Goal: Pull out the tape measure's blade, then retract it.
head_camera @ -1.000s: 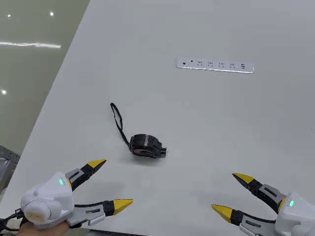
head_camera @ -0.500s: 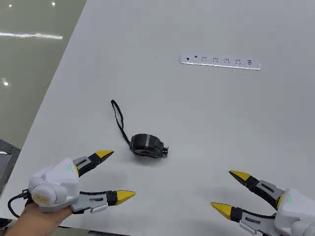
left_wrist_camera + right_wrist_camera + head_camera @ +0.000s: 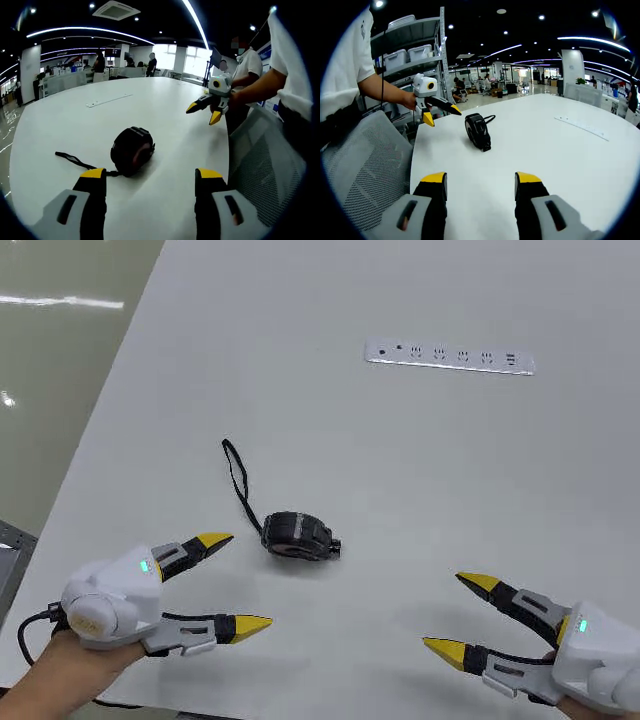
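Both released and spread wide, left tongs [image 3: 235,581] and right tongs [image 3: 453,612], partly cut off, hang near the tape [image 3: 298,535].

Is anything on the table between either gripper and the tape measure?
Nothing visible. Bare table lies between the tape measure and both the left gripper and right gripper. Its strap trails toward the far side, and the power strip lies well beyond.

My left gripper [image 3: 235,580]: white rounded shell, grey-and-black jaws, yellow tips, green light.
My right gripper [image 3: 452,613]: matching white shell, yellow-tipped black jaws, green light.
Cable [image 3: 20,638]: black, at the left shell.
Sleeve [image 3: 350,55]: white, short.
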Available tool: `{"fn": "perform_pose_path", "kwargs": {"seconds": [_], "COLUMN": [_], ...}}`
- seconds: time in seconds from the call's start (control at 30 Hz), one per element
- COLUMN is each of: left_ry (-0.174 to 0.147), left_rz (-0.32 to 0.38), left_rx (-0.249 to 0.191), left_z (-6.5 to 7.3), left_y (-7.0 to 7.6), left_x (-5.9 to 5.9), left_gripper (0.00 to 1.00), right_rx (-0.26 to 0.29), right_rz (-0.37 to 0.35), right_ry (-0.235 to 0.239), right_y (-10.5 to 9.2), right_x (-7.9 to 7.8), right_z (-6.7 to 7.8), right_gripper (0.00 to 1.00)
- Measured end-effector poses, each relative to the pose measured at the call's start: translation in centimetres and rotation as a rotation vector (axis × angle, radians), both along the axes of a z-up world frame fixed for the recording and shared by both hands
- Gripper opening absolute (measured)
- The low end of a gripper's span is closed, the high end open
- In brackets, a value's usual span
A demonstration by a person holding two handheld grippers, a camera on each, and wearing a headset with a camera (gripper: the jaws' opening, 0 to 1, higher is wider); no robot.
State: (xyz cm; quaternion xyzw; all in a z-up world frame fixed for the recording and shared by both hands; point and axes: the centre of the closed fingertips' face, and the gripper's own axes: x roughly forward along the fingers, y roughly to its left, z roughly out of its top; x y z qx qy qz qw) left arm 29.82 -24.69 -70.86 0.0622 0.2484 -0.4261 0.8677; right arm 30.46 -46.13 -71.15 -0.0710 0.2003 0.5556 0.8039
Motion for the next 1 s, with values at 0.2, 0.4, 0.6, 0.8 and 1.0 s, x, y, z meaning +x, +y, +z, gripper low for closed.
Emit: {"fn": "perform_pose_path", "kwargs": {"seconds": [0.2,0.4,0.6,0.8,1.0], "left_ry": [0.003,0.007,0.004,0.004,0.007], "left_rz": [-0.014,-0.046,-0.073,-0.105,-0.121], "left_rx": [0.006,0.006,0.027,0.047,0.048], "left_z": [-0.2,-0.3,-0.6,-1.1,-1.4], "left_y": [0.2,0.1,0.1,-0.2,-0.5], "left_x": [0.8,1.2,1.7,2.3,3.0], "left_gripper": [0.70,0.72,0.71,0.71,0.70], "right_rx": [-0.002,0.005,-0.002,0.011,0.009], "right_rz": [0.024,0.042,0.067,0.075,0.093], "right_ry": [0.008,0.011,0.014,0.014,0.010], "right_y": [0.6,1.0,1.3,1.5,1.9], "right_x": [0.4,0.7,1.0,1.7,2.3], "right_z": [-0.3,-0.4,-0.8,-0.8,-0.9], "right_gripper": [0.53,0.53,0.53,0.52,0.52]}}
